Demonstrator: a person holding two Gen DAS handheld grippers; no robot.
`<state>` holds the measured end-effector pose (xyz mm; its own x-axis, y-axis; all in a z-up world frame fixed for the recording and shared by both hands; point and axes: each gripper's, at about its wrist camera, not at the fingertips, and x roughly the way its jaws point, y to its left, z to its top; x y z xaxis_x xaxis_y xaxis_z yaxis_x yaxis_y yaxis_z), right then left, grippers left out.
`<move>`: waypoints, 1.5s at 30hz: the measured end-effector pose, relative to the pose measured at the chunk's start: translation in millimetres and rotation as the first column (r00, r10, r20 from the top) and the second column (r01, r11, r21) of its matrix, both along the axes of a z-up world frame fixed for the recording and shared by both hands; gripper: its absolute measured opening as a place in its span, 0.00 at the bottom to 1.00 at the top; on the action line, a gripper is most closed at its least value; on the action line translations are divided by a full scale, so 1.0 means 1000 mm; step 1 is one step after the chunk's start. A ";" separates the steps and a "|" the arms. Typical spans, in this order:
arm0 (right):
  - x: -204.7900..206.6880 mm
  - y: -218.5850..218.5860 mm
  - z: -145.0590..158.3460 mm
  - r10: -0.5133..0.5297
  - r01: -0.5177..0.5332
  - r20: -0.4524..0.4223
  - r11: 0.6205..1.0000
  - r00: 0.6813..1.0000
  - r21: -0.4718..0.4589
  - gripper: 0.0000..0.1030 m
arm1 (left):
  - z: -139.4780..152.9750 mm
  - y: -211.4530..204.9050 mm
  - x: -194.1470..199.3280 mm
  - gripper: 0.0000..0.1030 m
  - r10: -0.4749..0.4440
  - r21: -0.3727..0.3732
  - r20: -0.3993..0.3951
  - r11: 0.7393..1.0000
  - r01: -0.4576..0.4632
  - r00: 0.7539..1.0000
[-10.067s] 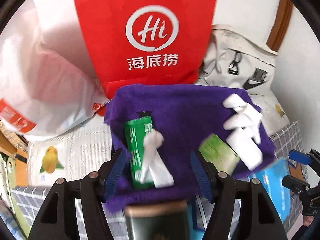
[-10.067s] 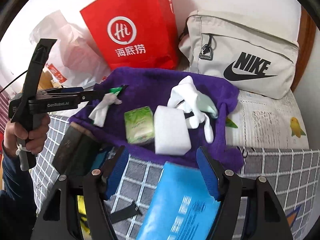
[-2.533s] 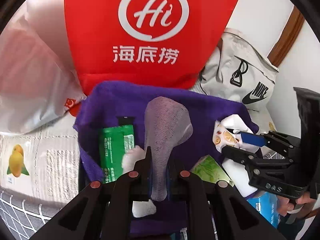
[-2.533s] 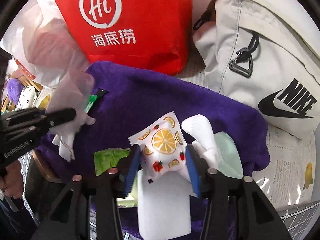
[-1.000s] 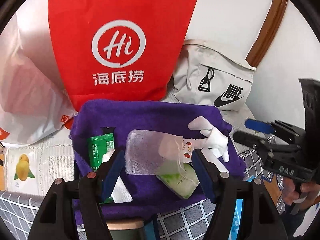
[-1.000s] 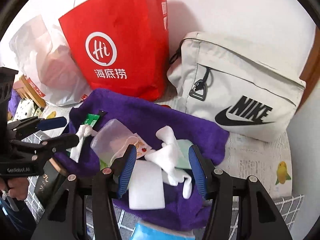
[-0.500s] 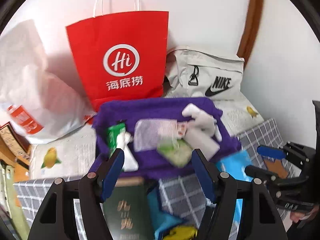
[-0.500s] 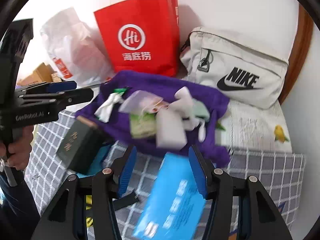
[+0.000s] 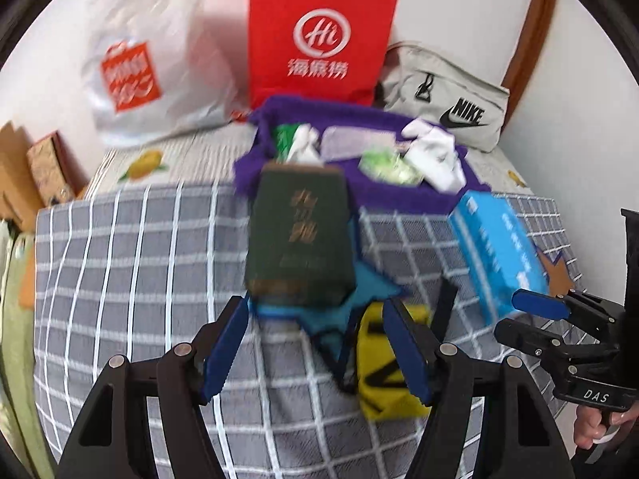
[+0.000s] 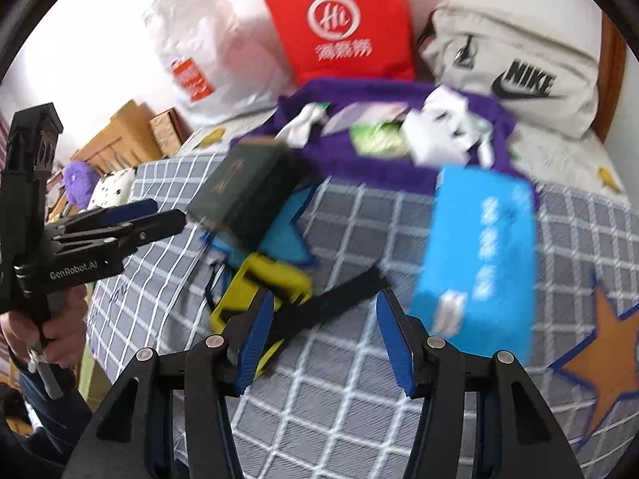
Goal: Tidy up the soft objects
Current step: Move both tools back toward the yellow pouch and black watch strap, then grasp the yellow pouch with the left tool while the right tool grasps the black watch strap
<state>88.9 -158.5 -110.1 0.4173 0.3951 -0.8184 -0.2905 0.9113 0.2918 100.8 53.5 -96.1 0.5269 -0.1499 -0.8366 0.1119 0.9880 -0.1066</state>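
left claw (image 9: 315, 343) apart, holding nothing | right claw (image 10: 325, 333) apart, holding nothing | soft items on purple towel (image 9: 399, 195)

Purple towel (image 9: 403, 195), red bag (image 9: 319, 40) (white logo), grey checked sheet (image 9: 139, 263), blue box (image 9: 499, 255)

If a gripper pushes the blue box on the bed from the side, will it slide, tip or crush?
The blue box looks like thin cardboard, so probably light and easy to dent. It lies flat on its broad face, so tipping seems unlikely. The checked quilt under it is soft cloth, so it may drag rather than slide cleanly.
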 end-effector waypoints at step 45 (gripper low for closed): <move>-0.053 0.007 -0.055 0.020 -0.028 -0.058 0.989 0.998 -0.143 0.04 | -0.055 0.016 -0.033 0.66 0.006 -0.135 -0.101 0.991 -0.020 0.995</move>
